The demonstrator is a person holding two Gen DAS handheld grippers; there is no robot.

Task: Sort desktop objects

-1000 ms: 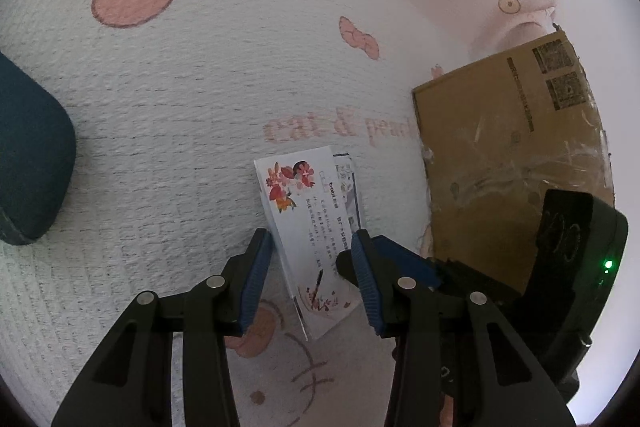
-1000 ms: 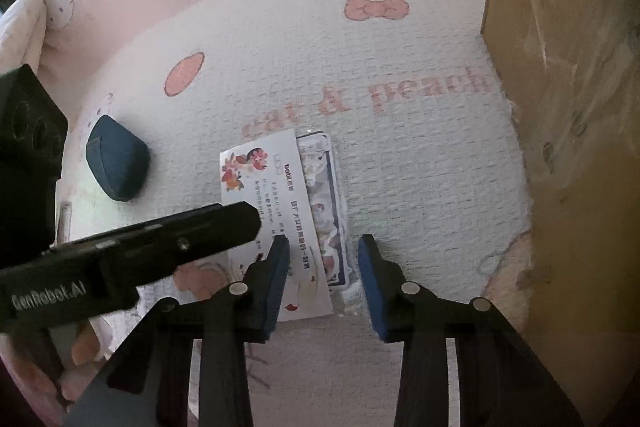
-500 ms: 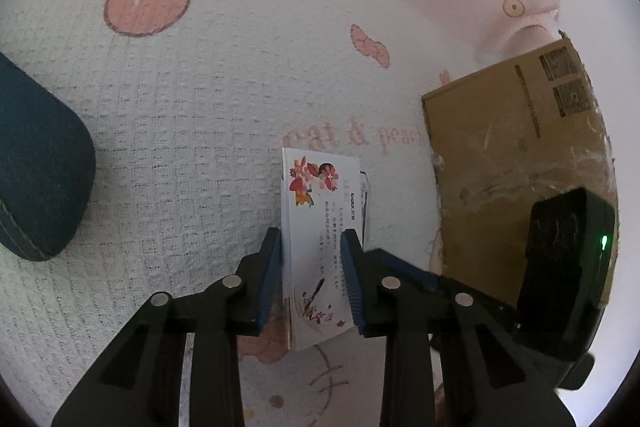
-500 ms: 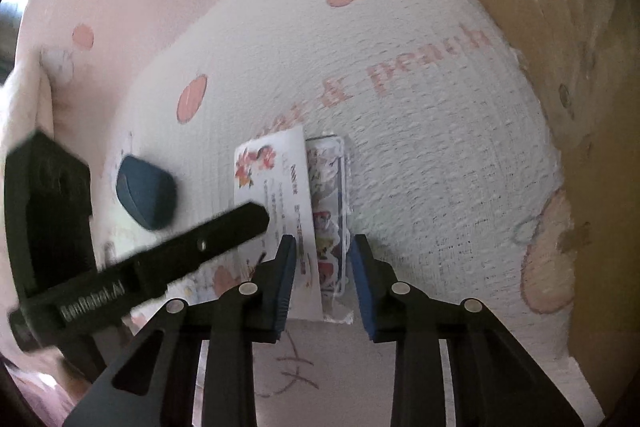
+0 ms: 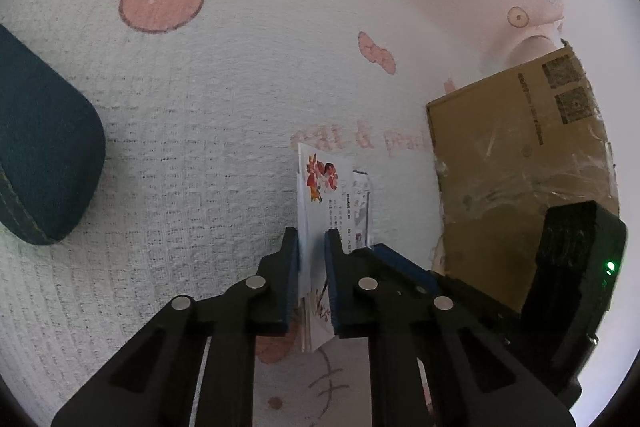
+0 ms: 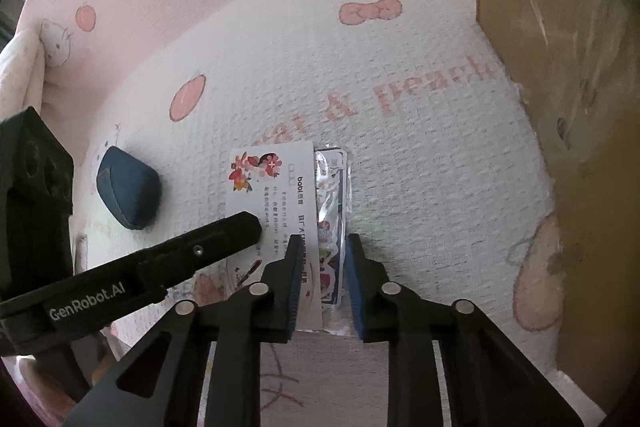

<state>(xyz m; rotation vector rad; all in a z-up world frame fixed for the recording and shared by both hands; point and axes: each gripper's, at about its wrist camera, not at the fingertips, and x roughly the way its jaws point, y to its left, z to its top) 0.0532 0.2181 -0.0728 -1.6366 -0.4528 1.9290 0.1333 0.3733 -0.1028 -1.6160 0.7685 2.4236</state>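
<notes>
Left wrist view: left gripper (image 5: 311,281) pinching white card (image 5: 318,195) at centre, lower edge hidden. Right gripper (image 6: 322,283) spread astride glossy packet (image 6: 332,227), half covered. Textured mat (image 6: 420,167); cardboard box (image 5: 520,155) cut off right.

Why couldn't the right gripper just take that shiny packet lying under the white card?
It probably can. The right gripper already straddles the shiny packet, which sticks out beside the white card. Only the card's edge, pinched by the left gripper, shares that gap.

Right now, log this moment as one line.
left gripper: shut on white card | right gripper: open, straddling sticker packet | cardboard box: right
</notes>
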